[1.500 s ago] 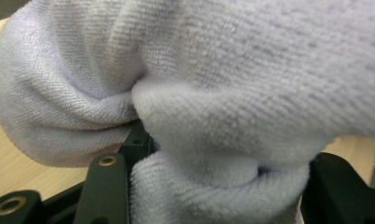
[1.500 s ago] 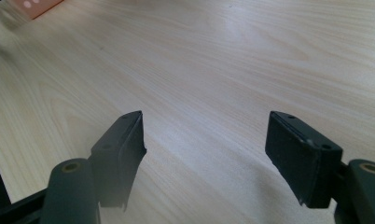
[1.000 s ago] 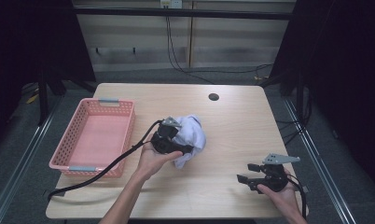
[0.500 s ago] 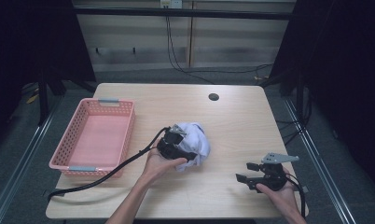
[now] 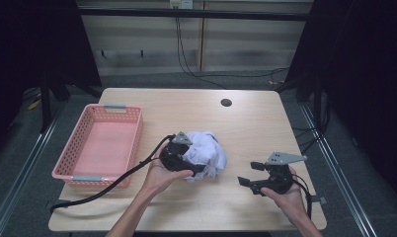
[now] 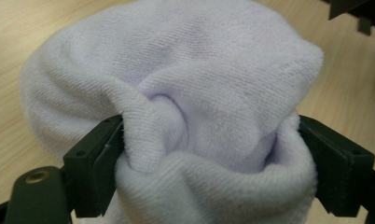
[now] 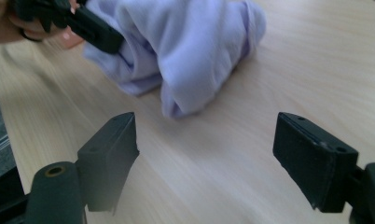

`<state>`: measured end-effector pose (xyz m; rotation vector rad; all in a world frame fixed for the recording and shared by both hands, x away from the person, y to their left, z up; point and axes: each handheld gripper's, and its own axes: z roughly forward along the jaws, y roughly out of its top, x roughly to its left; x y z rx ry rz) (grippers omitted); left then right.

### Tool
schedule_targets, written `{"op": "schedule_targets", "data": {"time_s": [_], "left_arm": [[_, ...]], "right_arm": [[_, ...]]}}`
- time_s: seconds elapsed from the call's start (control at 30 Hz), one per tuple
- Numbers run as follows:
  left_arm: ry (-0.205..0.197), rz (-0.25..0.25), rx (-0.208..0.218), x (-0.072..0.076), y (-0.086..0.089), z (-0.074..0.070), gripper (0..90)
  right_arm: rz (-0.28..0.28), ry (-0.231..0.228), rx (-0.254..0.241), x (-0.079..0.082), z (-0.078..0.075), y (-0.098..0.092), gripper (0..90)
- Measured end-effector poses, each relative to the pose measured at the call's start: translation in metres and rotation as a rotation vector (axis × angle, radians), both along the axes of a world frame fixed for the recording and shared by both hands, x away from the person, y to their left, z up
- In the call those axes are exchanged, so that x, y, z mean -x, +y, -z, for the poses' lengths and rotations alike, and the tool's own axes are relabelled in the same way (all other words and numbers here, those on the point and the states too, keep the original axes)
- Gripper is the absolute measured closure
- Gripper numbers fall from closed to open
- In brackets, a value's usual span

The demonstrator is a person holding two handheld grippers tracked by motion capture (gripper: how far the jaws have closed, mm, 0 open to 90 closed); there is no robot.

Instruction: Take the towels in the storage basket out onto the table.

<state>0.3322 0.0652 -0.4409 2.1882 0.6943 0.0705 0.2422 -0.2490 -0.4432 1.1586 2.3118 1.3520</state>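
Observation:
A crumpled white cloth (image 5: 209, 152) lies on the wooden table (image 5: 265, 128) near its middle. My left gripper (image 5: 190, 161) points right into the cloth. In the left gripper view the cloth (image 6: 199, 84) bulges between the jaws of my left gripper (image 6: 209, 140) and touches both pads; the jaws have just been opening and stand wide. My right gripper (image 5: 250, 174) hovers at the front right, open, its jaws aimed left at the cloth with nothing between them. In the right gripper view the cloth (image 7: 190, 46) lies ahead of my right gripper (image 7: 213, 140).
A pink basket (image 5: 72, 143) with nothing in it stands at the table's left side. A black cable (image 5: 112, 185) trails from the left gripper to the front left edge. A small dark hole (image 5: 226, 102) sits at the table's back.
The left hand and the cloth have shifted a little to the right and toward the front. The right gripper has lifted slightly off the table.

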Motion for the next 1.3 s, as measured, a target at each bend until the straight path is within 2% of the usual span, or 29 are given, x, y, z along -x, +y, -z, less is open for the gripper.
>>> {"op": "schedule_targets", "data": {"time_s": [0.1, 0.13, 0.2, 0.23, 0.3, 0.33, 0.37, 0.43, 0.53, 0.63, 0.7, 0.73, 0.83, 0.87, 0.9, 0.93, 0.97, 1.0, 1.1, 1.13, 1.17, 1.2, 1.3], "left_arm": [[0.0, -0.016, 0.009, 0.001, 0.006, 0.002, 17.1], [0.015, -0.028, 0.03, 0.0, 0.013, 0.004, 18.0], [0.008, -0.029, 0.033, 0.001, 0.015, 0.005, 18.8], [-0.002, -0.037, 0.024, 0.003, 0.018, 0.005, 20.8], [0.001, -0.032, 0.018, 0.004, 0.019, 0.005, 21.7], [-0.02, -0.043, 0.007, 0.008, 0.02, 0.004, 21.9], [-0.02, -0.043, 0.007, 0.008, 0.02, 0.004, 22.8], [-0.019, -0.034, 0.01, 0.011, 0.02, 0.005, 23.9], [-0.013, -0.039, 0.026, 0.012, 0.025, 0.007, 24.9], [-0.01, -0.033, 0.017, 0.011, 0.027, 0.009, 26.5], [-0.002, -0.031, 0.016, 0.011, 0.027, 0.012, 26.7], [0.004, -0.03, 0.012, 0.011, 0.026, 0.014, 26.7], [0.003, -0.022, 0.002, 0.012, 0.025, 0.016, 25.9], [0.008, -0.024, 0.002, 0.013, 0.025, 0.017, 25.0], [0.006, -0.023, 0.0, 0.014, 0.025, 0.016, 25.0], [0.003, -0.026, 0.005, 0.017, 0.026, 0.014, 24.3], [0.003, -0.026, 0.005, 0.017, 0.026, 0.014, 23.7], [-0.006, -0.018, 0.002, 0.021, 0.029, 0.01, 23.3], [-0.014, -0.014, 0.002, 0.026, 0.032, 0.006, 22.9], [-0.016, -0.01, 0.021, 0.032, 0.038, 0.002, 22.9], [-0.016, -0.01, 0.021, 0.032, 0.038, 0.002, 22.9], [-0.027, -0.011, 0.031, 0.038, 0.045, -0.003, 23.6], [-0.044, -0.01, 0.017, 0.044, 0.051, -0.008, 24.7]], "right_arm": [[-0.017, -0.01, -0.01, -0.006, -0.005, 0.008, 23.5], [-0.031, -0.024, -0.019, -0.013, -0.01, 0.017, 27.8], [-0.035, -0.026, -0.026, -0.018, -0.012, 0.022, 29.3], [-0.051, -0.035, -0.038, -0.027, -0.016, 0.032, 36.8], [-0.074, -0.044, -0.045, -0.036, -0.021, 0.043, 37.7], [-0.081, -0.05, -0.049, -0.04, -0.023, 0.049, 38.1], [-0.081, -0.05, -0.049, -0.04, -0.023, 0.049, 38.1], [-0.113, -0.056, -0.043, -0.051, -0.027, 0.066, 37.6], [-0.136, -0.05, -0.036, -0.062, -0.027, 0.08, 37.1], [-0.147, -0.033, -0.051, -0.069, -0.025, 0.086, 37.0], [-0.143, -0.017, -0.035, -0.075, -0.02, 0.091, 37.3], [-0.158, 0.007, -0.031, -0.08, -0.013, 0.094, 39.5], [-0.158, 0.026, -0.011, -0.082, -0.009, 0.096, 44.8], [-0.145, 0.031, 0.017, -0.083, -0.006, 0.096, 58.8], [-0.145, 0.031, 0.017, -0.083, -0.006, 0.096, 58.8], [-0.124, 0.032, 0.019, -0.083, -0.004, 0.093, 77.3], [-0.124, 0.032, 0.019, -0.083, -0.004, 0.093, 77.3], [-0.112, 0.035, 0.01, -0.082, -0.004, 0.088, 83.8], [-0.107, 0.03, 0.011, -0.081, -0.004, 0.082, 85.1], [-0.089, 0.021, 0.007, -0.08, -0.006, 0.075, 85.5], [-0.089, 0.021, 0.007, -0.08, -0.006, 0.075, 85.5], [-0.072, 0.013, 0.007, -0.078, -0.007, 0.068, 85.5], [-0.046, 0.013, 0.007, -0.078, -0.007, 0.06, 85.5]]}}
